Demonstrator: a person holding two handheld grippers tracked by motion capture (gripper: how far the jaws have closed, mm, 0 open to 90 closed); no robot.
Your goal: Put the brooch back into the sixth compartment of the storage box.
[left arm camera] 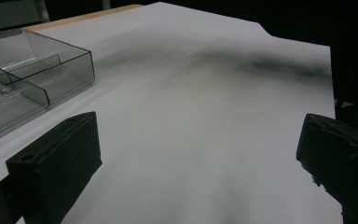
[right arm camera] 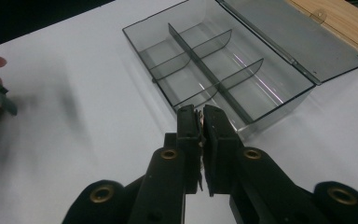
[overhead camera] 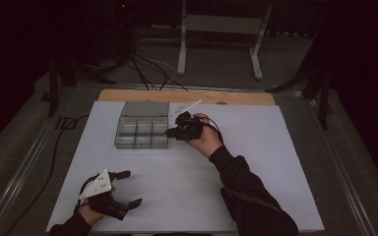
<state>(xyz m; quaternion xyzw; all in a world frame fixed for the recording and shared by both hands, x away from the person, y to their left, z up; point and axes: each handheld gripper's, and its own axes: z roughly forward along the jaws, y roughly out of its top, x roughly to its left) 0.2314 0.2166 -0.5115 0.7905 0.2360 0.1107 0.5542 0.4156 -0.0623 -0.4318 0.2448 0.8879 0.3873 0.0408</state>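
The clear compartment box (overhead camera: pixel 142 129), lid open, sits near the table's (overhead camera: pixel 256 147) far-left corner. My right gripper (right arm camera: pixel 202 116) hangs just beside its right wall, jaws pressed together. My left gripper (overhead camera: pixel 130 188) rests near the front-left corner, jaws spread.

A smoky grey see-through box (right arm camera: pixel 223 60) lies just ahead of the black right gripper (right arm camera: pixel 201 114), on a white sheet (right arm camera: pixel 74 140) over pale wood (right arm camera: pixel 340 18).

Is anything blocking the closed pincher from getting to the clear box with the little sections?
Nothing visible does. The right gripper hangs just beside the clear box, whose lid lies open, with bare white table between them.
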